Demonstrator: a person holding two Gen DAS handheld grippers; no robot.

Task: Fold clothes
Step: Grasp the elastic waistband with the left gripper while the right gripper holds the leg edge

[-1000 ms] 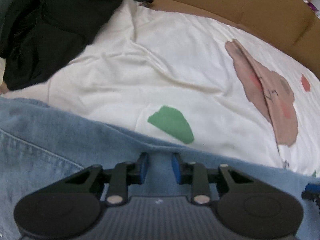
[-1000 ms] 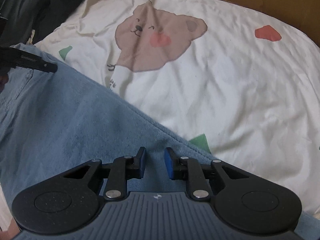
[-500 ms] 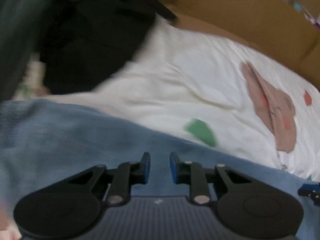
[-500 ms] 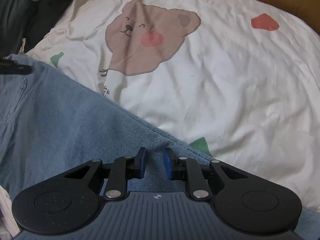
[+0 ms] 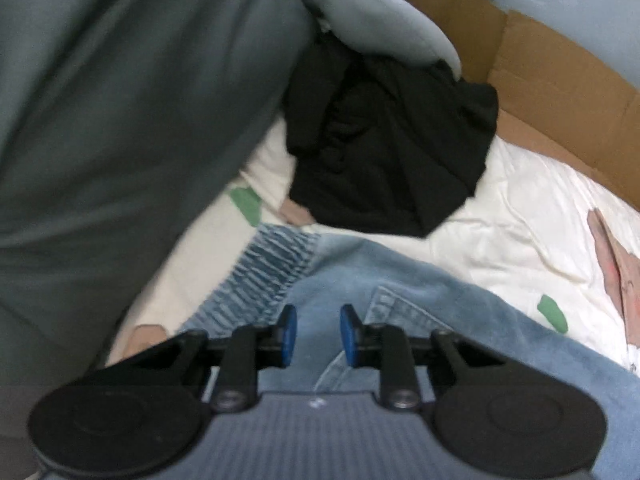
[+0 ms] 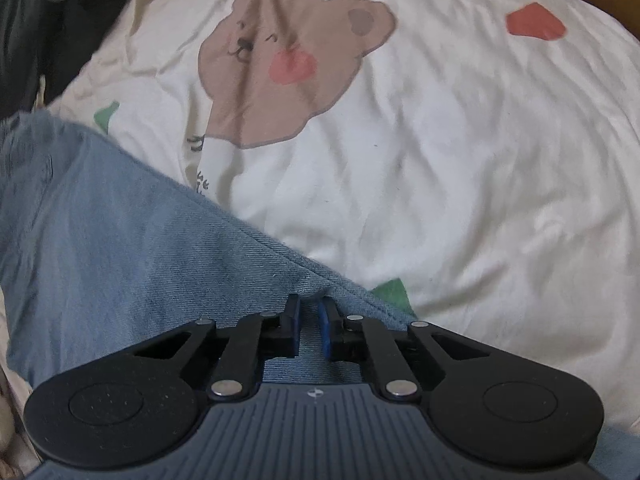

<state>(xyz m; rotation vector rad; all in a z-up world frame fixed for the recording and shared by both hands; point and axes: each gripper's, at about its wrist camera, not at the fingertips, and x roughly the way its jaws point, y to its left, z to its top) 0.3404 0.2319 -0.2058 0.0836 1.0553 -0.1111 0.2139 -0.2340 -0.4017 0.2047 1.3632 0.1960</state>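
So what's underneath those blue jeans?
The jeans lie on a cream bedsheet printed with a bear and coloured patches. A green patch peeks out at the denim's edge. Whatever else lies under the denim is hidden.

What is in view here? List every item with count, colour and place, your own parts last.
jeans: one, light blue denim, spread on the sheet under both claws; elastic waistband and a pocket show in the left wrist view.
bed sheet: one, cream with a brown bear print plus green and red patches, under the jeans.
black garment: one, black, crumpled on the sheet beyond the waistband.
grey-green garment: one, large, left of the black one.
pale blue garment: one, on top of the black one.
cardboard: brown, along the sheet's far edge.
left claw: one, black with blue pads, apart above the denim.
right claw: one, same colours, closing with a denim fold between the pads.
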